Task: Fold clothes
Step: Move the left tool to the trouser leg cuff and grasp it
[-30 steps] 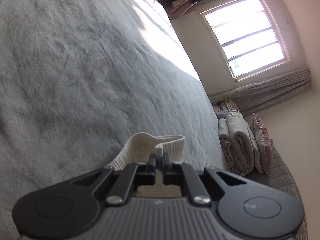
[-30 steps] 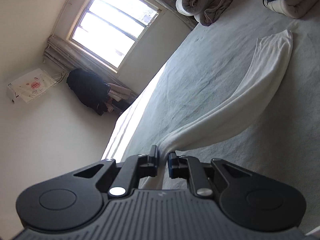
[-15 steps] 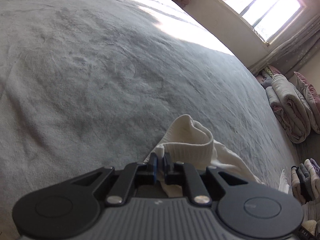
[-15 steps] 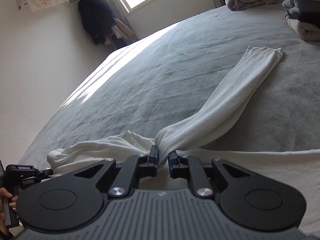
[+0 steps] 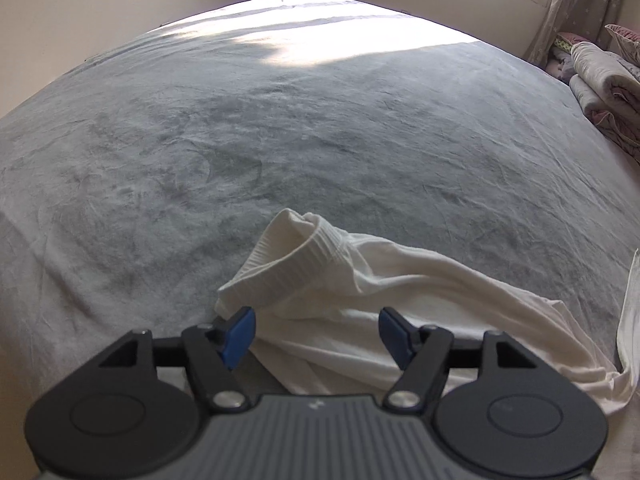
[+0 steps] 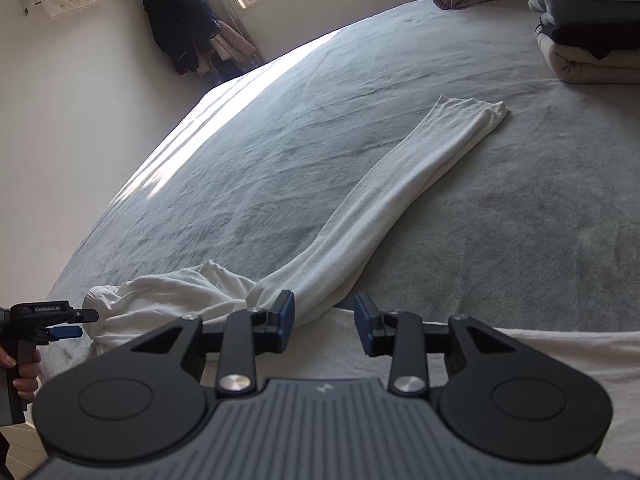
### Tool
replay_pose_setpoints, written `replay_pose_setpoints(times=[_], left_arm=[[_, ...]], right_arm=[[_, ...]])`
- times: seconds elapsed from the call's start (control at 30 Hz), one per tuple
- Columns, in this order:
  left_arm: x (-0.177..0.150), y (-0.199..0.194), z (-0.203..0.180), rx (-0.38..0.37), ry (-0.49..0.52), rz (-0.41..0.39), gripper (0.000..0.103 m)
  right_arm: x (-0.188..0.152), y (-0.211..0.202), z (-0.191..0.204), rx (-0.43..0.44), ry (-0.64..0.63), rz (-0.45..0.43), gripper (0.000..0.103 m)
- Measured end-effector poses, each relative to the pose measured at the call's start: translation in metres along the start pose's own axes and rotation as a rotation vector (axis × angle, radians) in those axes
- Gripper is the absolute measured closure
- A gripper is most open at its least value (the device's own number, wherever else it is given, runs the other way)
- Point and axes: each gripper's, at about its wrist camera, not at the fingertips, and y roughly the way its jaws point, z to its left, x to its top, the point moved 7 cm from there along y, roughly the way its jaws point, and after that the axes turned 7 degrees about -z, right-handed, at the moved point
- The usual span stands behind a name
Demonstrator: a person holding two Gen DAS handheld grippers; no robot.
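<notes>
A white long-sleeved garment lies on the grey bedspread. Its ribbed cuff curls up just ahead of my left gripper, which is open with cloth lying loose between the blue pads. In the right wrist view one sleeve stretches straight away across the bed, its end at the far right. My right gripper is open at the base of that sleeve, holding nothing. The left gripper also shows at the left edge there, beside the bunched cloth.
Folded clothes are stacked at the far right of the bed. Rolled quilts lie by the curtained window. Dark clothing hangs in the corner. A person's hand holds the left gripper. The bed's left edge runs along the wall.
Both grippers were shut on the white garment and held it up; both have opened and let it go. The sleeve and cuff now rest on the bed.
</notes>
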Motion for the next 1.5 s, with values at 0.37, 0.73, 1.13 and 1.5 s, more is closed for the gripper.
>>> replay_pose_setpoints(times=[0.37,0.73,1.13,1.5], left_arm=[[-0.022,-0.022,-0.112,-0.107,0.117,-0.014,0.031],[-0.057,-0.019,-0.213,-0.24,0.21,-0.004,0.034],[-0.075,0.018,-0.295,-0.35,0.258,0.038,0.051],[-0.07,0.038,-0.337,-0.419,0.203,0.027,0.054]], right_arm=[[0.01,-0.038,-0.052,-0.074,-0.05,-0.01,0.053],[0.021,-0.054,-0.09,-0.123,0.063,0.012,0.053],[0.026,-0.057,-0.108,-0.135,0.161,0.05,0.053],[0.032,-0.059,-0.108,-0.118,0.181,0.061,0.052]])
